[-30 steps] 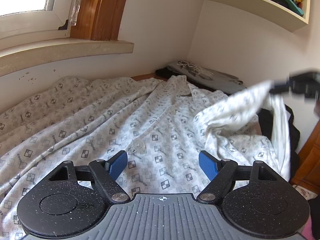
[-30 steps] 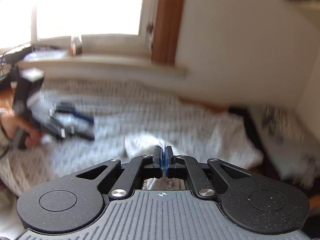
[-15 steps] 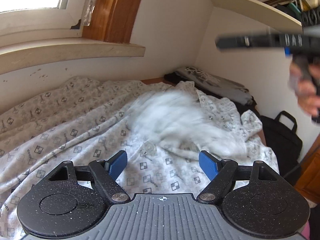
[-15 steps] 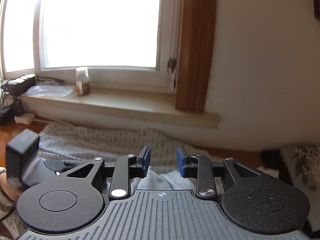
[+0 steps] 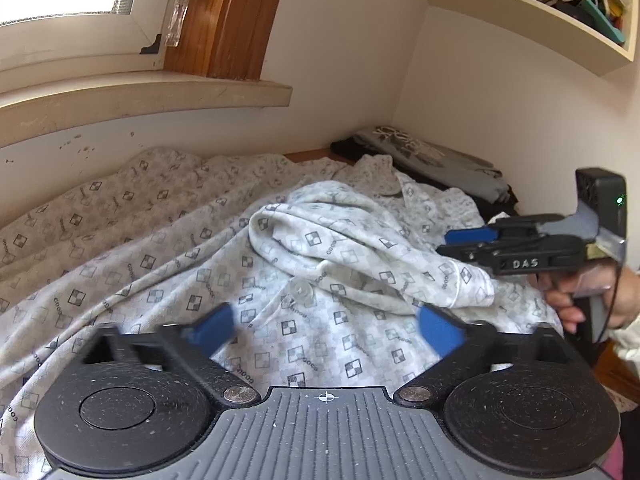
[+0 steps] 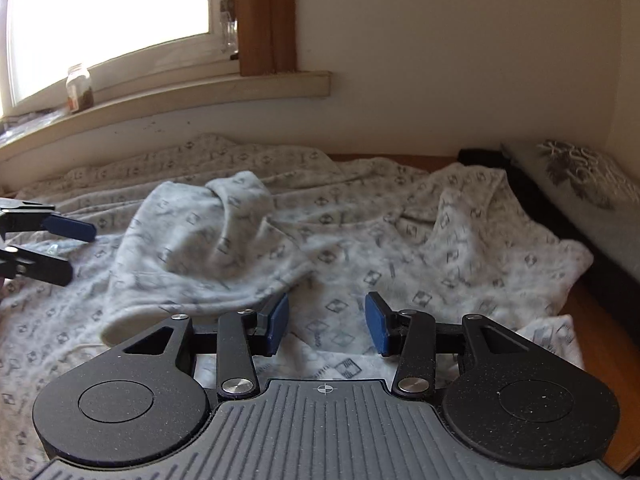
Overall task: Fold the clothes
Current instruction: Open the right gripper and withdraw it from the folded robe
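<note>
Left wrist view is showing the patterned garment (image 5: pixel 280 280), white with small checked squares and a clear button (image 5: pixel 301 290) on its front, lying spread and rumpled over the worktop, with one sleeve (image 5: pixel 360 248) lying flopped across the body in a loose diagonal roll; that sleeve is sitting over the front but bunched, not flat, so the fold is looking partly along at best, with the rest of the cloth lying wide toward the window side and the collar end (image 5: pixel 384 176) sitting crumpled near the far corner. Judging from this, smoothing the sleeve and bringing the other side and the hem in are what is remaining. The left tongs (image 5: pixel 326 330) are hovering low over the button front with the jaws spread wide, gripping nothing, the sleeve roll lying just beyond the tips. The right tongs (image 6: pixel 326 324) are also standing wide apart and empty, over the right part of the garment (image 6: pixel 360 248), with the sleeve (image 6: pixel 208 248) lying just left of and ahead of the left pad. In the left wrist view the right tongs (image 5: pixel 466 242) are hanging just beside the sleeve cuff end, a hand (image 5: pixel 592 296) gripping the handle. A folded grey pile (image 5: pixel 432 164) is sitting in the far corner
</note>
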`<state>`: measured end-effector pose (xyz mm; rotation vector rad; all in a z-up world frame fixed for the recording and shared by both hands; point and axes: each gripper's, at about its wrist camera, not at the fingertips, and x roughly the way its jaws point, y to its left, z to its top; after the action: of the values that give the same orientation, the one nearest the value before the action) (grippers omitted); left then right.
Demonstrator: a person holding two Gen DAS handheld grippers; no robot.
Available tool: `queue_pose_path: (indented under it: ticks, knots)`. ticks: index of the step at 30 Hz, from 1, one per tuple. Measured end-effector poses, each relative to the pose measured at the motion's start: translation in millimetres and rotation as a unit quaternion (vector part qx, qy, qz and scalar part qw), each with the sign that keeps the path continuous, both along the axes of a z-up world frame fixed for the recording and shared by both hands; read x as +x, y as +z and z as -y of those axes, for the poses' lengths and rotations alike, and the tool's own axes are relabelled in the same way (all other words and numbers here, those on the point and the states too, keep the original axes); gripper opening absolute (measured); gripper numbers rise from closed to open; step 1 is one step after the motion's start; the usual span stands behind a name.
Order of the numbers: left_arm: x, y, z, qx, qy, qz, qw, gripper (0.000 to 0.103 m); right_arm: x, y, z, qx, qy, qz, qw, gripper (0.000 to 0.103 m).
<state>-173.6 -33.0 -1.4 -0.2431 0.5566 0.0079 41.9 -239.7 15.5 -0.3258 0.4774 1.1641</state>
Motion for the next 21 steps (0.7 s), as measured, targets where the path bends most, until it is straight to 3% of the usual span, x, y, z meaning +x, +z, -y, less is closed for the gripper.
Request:
queue_pose_path:
  ticks: [5, 8, 11, 21]
  knots:
    - [3.5, -1.3, 2.8, 0.008, -0.003, -0.012, 0.9999, 0.103, 11.0, -30.4, 5.8, -0.001, -0.017, -0.002, 1.000, 0.055]
    - [6.8, -3.4, 4.0, 0.012, -0.002, -0.026, 0.9996, 0.103, 11.7, -29.0, 0.5, -0.009, -0.019, 0.001, 1.000, 0.065]
    - [9.3, -5.1, 6.9, 0.022, -0.001, -0.038, 0.9990, 0.103, 15.6, -30.3, 1.8, -0.005, -0.021, -0.015, 1.000, 0.066]
    - [21.2, 5.1, 31.5, 0.082, 0.030, -0.074, 0.9934, 0.103, 9.4, -32.0, 2.7, -0.005, -0.024, 0.011, 1.000, 0.066]
